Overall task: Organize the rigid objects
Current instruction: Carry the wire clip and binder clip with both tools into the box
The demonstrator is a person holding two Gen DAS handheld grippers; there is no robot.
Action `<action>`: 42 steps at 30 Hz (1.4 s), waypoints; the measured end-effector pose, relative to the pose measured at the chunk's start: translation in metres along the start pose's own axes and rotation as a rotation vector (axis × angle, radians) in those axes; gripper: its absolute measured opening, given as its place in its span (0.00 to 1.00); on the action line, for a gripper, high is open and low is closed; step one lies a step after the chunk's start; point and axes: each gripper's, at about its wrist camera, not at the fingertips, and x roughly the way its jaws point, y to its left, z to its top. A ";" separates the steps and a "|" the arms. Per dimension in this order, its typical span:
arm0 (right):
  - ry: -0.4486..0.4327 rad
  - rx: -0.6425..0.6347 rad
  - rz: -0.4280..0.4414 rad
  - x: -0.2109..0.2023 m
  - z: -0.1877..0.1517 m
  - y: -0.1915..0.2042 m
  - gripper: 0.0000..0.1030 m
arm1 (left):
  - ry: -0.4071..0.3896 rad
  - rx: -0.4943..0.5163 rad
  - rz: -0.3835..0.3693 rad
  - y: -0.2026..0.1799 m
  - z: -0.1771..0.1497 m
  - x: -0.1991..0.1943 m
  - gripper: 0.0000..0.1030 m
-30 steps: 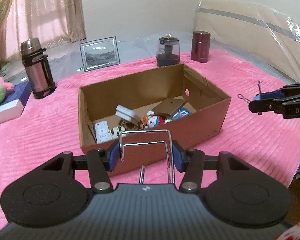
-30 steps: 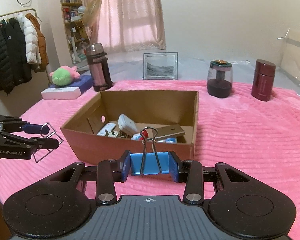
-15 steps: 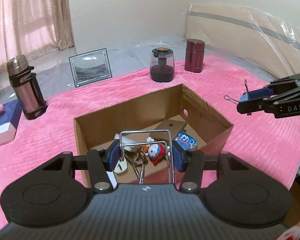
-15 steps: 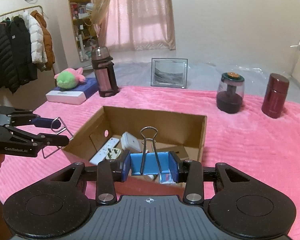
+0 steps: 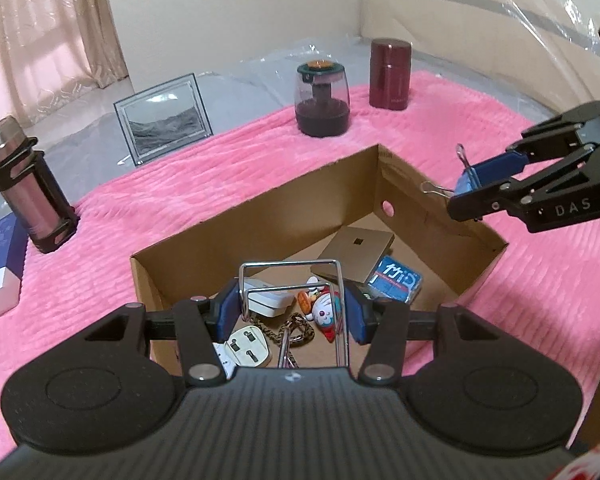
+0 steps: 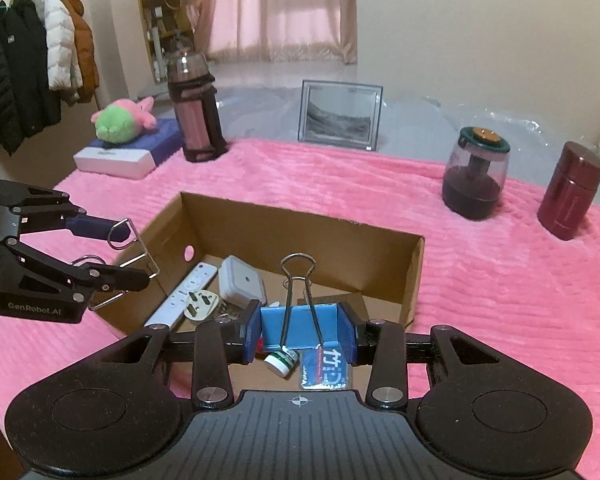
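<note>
A cardboard box (image 5: pixel 260 224) sits on a pink blanket (image 5: pixel 180 192) spread over a bed, and already holds a white remote (image 6: pixel 182 300), plug adapters, a white charger block (image 6: pixel 240 280), a cartoon keychain figure (image 5: pixel 325 310), a flat metallic square (image 5: pixel 356 248) and a blue packet (image 5: pixel 396 280). The left tongs (image 5: pixel 290 308) are closed on a bare wire clip frame (image 5: pixel 290 276), held above the box's near-left part. The right tongs (image 6: pixel 300 330) are closed on a blue binder clip (image 6: pixel 298 326), its wire handles upright, held above the box's right side. The step in hand appears to be dropping both items into the box. For a clean drop, each tool is best lowered well inside the walls, over a bare patch of floor, and opened slowly; the springy wire frame may snag on a pad or bounce out.
</note>
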 end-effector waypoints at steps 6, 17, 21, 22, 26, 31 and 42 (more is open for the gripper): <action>0.036 -0.013 -0.004 0.023 0.005 0.000 0.35 | 0.033 0.016 -0.011 0.003 0.003 0.024 0.47; 0.109 -0.006 0.000 0.067 0.013 -0.010 0.35 | 0.080 0.009 -0.042 0.012 0.005 0.068 0.47; 0.132 -0.007 0.000 0.083 0.015 -0.012 0.35 | 0.094 0.014 -0.048 0.013 0.007 0.081 0.47; 0.135 -0.008 0.000 0.086 0.015 -0.013 0.35 | 0.097 0.016 -0.050 0.013 0.008 0.085 0.47; 0.156 -0.015 -0.005 0.099 0.016 -0.016 0.35 | 0.107 0.025 -0.053 0.014 0.010 0.096 0.47; 0.182 -0.007 -0.017 0.113 0.017 -0.023 0.35 | 0.116 0.036 -0.056 0.013 0.016 0.108 0.47; 0.219 -0.003 -0.035 0.136 0.018 -0.032 0.35 | 0.148 0.046 -0.064 0.010 0.027 0.142 0.47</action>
